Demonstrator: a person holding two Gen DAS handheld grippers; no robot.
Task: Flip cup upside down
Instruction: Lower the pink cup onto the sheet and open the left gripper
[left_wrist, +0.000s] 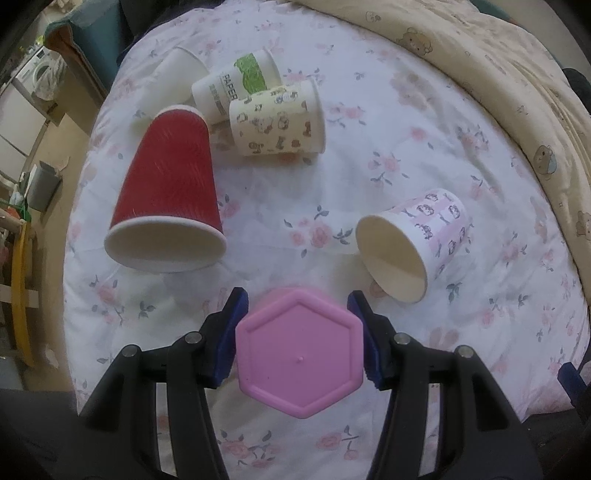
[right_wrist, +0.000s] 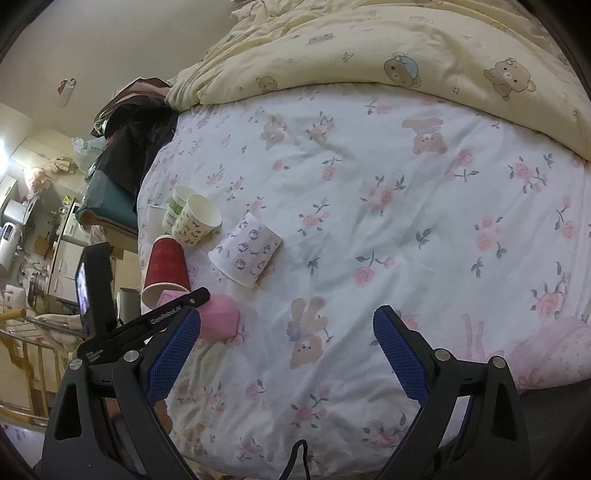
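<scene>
Floral bedsheet (left_wrist: 369, 110): left tool (left_wrist: 299, 332) clamps pink cup (left_wrist: 299, 354); right tool (right_wrist: 286, 354) agape, empty.

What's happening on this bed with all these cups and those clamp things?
A person is working two handheld tongs over a flowered bedsheet. The left tongs grip a pink cup with its hexagonal base facing the camera, apparently mid-flip. The right tongs hang open above the sheet, holding nothing. A red cup stands upside down, and a purple-print cup and others lie on their sides nearby.
</scene>
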